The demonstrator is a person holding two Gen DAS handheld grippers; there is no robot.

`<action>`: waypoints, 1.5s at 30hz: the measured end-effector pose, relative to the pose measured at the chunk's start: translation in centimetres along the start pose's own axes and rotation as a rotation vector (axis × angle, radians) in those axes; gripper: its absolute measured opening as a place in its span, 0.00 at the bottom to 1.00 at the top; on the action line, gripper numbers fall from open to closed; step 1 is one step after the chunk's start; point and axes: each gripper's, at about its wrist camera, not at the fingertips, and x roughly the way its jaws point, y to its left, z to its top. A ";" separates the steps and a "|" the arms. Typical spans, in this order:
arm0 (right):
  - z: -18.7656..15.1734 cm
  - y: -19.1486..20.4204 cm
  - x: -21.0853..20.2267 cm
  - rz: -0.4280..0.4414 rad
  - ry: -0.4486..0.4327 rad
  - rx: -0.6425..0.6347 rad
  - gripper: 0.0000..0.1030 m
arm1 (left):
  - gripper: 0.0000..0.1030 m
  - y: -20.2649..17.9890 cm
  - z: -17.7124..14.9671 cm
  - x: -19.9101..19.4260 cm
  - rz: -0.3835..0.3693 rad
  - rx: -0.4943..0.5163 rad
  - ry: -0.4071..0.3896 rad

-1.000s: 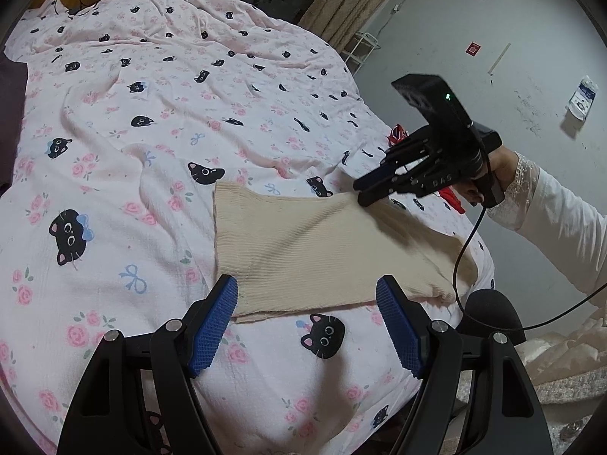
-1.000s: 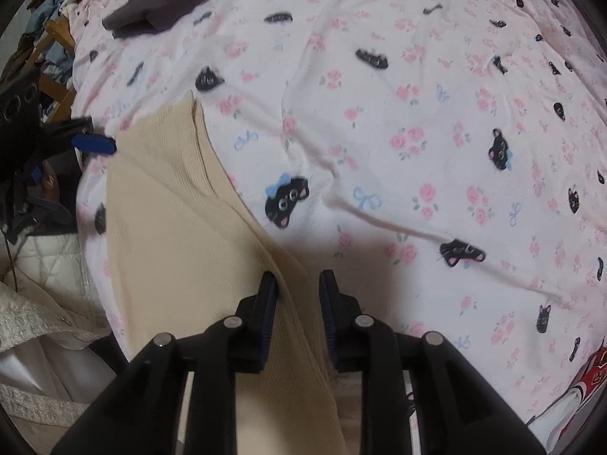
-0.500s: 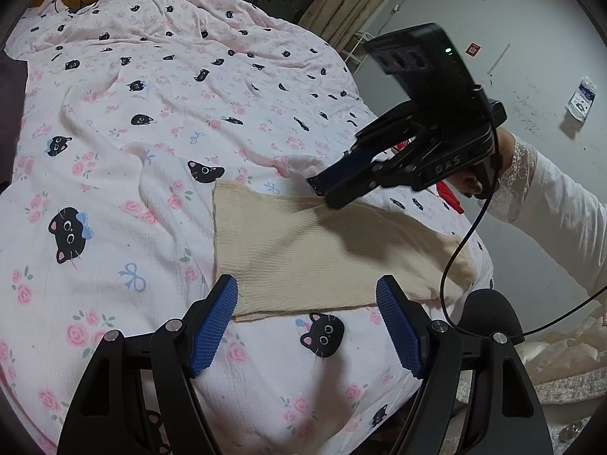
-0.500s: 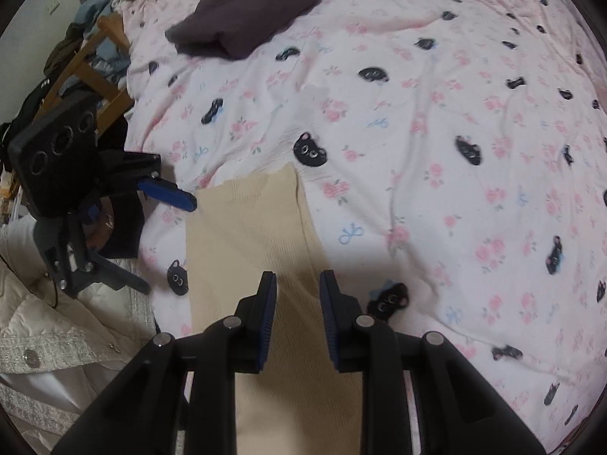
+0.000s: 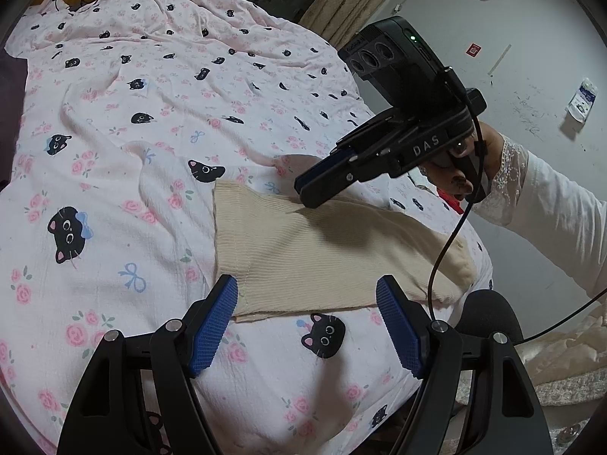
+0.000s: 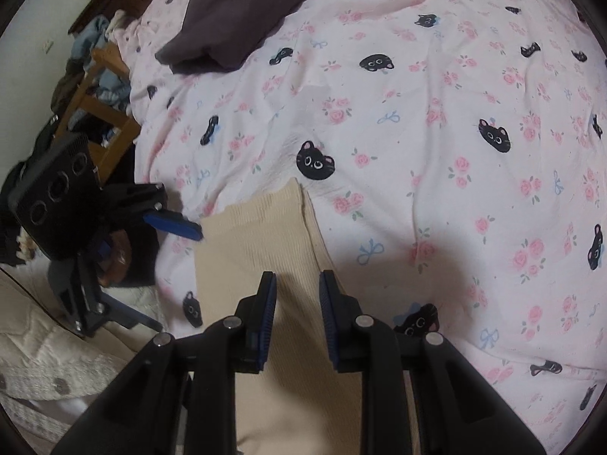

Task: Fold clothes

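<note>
Your right gripper (image 6: 297, 284) cuts off the near end of the cream ribbed knit garment (image 6: 261, 235); from that camera the cloth runs under the black fingers and out of frame, so its full shape is hidden. From the left wrist view, the far right end of the garment (image 5: 322, 250) drops over the bed's edge behind a dangling black cable (image 5: 447, 250). The knit is fine-ribbed with a stitched hem, lying flat in a long folded panel near the bed's corner on the pink bedsheet (image 5: 151, 121), a crinkled cotton printed with black cat faces, roses and blue bows.

Your right gripper's blue pads stand a narrow gap apart above the cloth, nothing pinched between them. In the left view that right gripper (image 5: 303, 189) hangs tip-down over the garment's far edge; whether it touches the knit, you can't tell. Your left gripper (image 5: 307, 318) is spread wide, 2 blue textured pads straddling the near hem without pressing it.

A dark folded garment (image 6: 235, 19) sits well apart at the sheet's far side. A wooden chair (image 6: 102, 110) heaped with clothes stands beside the bed, blurred. Your white lace-cuffed sleeve (image 5: 550, 220) reaches in from the right.
</note>
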 end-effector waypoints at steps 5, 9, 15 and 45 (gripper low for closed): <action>-0.1 -1.3 1.2 0.034 0.065 0.078 0.23 | 0.69 -0.1 -0.1 -0.1 0.001 -0.002 -0.001; -0.3 -1.5 2.0 0.031 0.079 0.089 0.24 | 0.69 -0.1 -0.1 -0.1 0.000 -0.002 -0.001; -0.3 -1.5 2.5 0.036 0.083 0.091 0.18 | 0.69 0.0 -0.1 -0.1 0.000 -0.005 0.001; 0.6 -0.6 1.9 -0.211 0.044 0.004 0.18 | 0.69 0.1 -0.1 0.1 0.006 -0.007 0.005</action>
